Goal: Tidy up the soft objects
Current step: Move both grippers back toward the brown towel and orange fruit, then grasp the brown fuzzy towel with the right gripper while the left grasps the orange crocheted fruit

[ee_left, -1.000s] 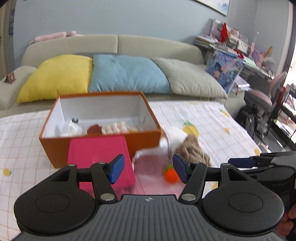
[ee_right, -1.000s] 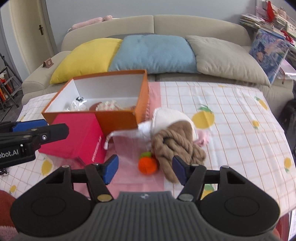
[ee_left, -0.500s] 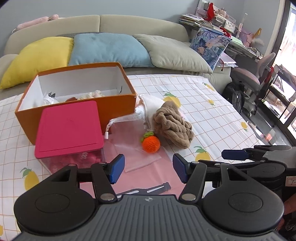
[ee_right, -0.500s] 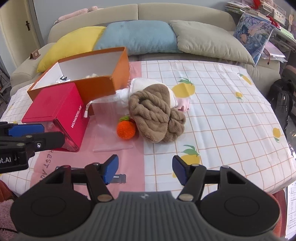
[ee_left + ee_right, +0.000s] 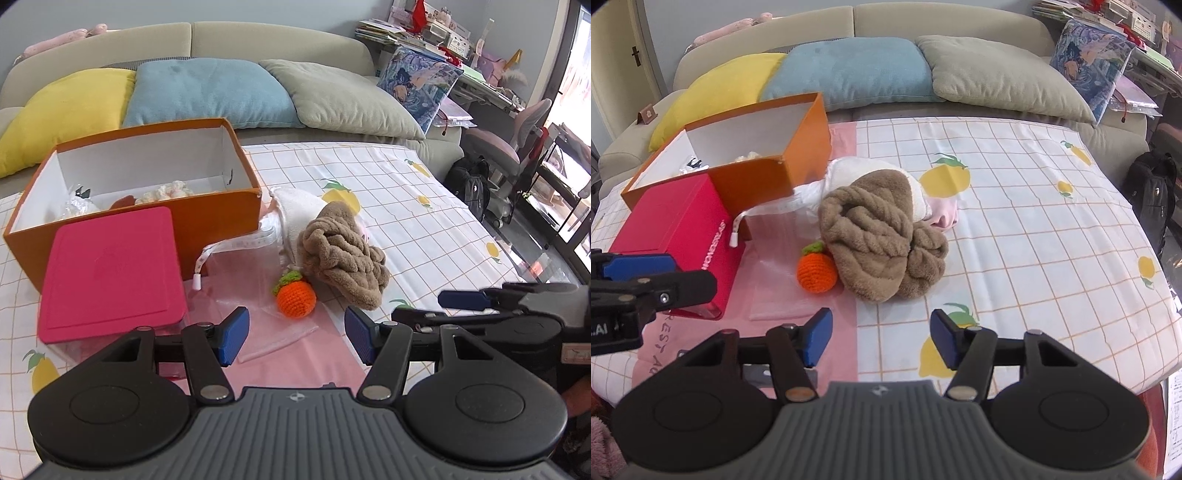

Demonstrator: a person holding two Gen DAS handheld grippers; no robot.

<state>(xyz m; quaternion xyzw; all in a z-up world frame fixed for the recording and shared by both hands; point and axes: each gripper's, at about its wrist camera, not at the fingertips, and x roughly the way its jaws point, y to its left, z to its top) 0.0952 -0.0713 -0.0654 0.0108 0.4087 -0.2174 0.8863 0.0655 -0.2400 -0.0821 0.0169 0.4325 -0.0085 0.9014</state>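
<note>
A brown plush cloth lies bunched on the checked tablecloth, over a white soft item. A crocheted orange sits beside it on a clear plastic bag. An open orange box holds several soft items. My left gripper is open and empty, just short of the orange. My right gripper is open and empty, in front of the brown cloth.
A pink lidded box stands in front of the orange box. A sofa with yellow, blue and grey pillows lies behind the table. The table edge runs on the right, with a chair and bag beyond.
Both grippers have pulled back and risen from the objects, so more of the table shows. Both stay open and empty. The objects have not moved.
</note>
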